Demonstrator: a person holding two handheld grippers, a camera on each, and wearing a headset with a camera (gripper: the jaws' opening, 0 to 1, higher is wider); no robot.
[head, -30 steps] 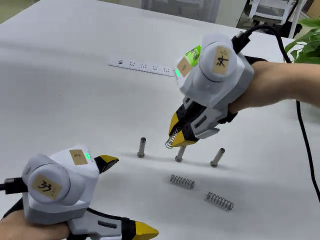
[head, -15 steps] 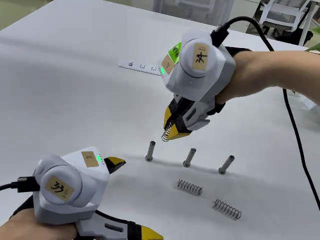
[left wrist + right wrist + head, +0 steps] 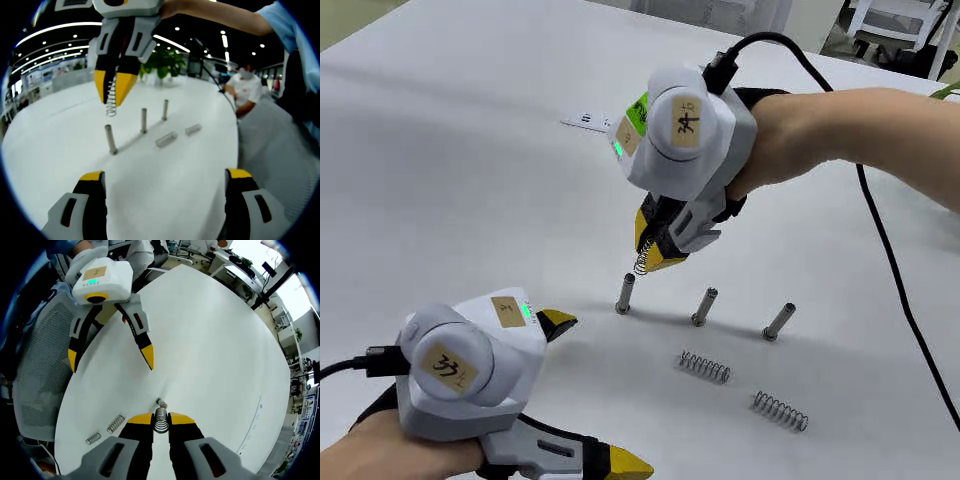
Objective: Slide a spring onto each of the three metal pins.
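Three short metal pins stand in a row on the white table: left pin (image 3: 625, 293), middle pin (image 3: 704, 306), right pin (image 3: 778, 321). My right gripper (image 3: 648, 259) is shut on a spring (image 3: 641, 261) that hangs from its yellow tips just above the left pin (image 3: 110, 139). The held spring (image 3: 160, 420) pokes out between the fingertips, with the pin top (image 3: 161, 402) right beyond it. Two loose springs (image 3: 705, 367) (image 3: 780, 411) lie flat in front of the pins. My left gripper (image 3: 590, 392) is open at the near edge, apart from the pins (image 3: 160, 180).
A white power strip (image 3: 586, 122) lies at the far side of the table. A black cable (image 3: 890, 270) trails from the right gripper across the table's right side. A seated person (image 3: 246, 90) and a plant (image 3: 165, 61) are beyond the table.
My right gripper has carried the spring leftward, from above the middle pin to just above the left pin. The left gripper has stayed put; the head camera shifted.
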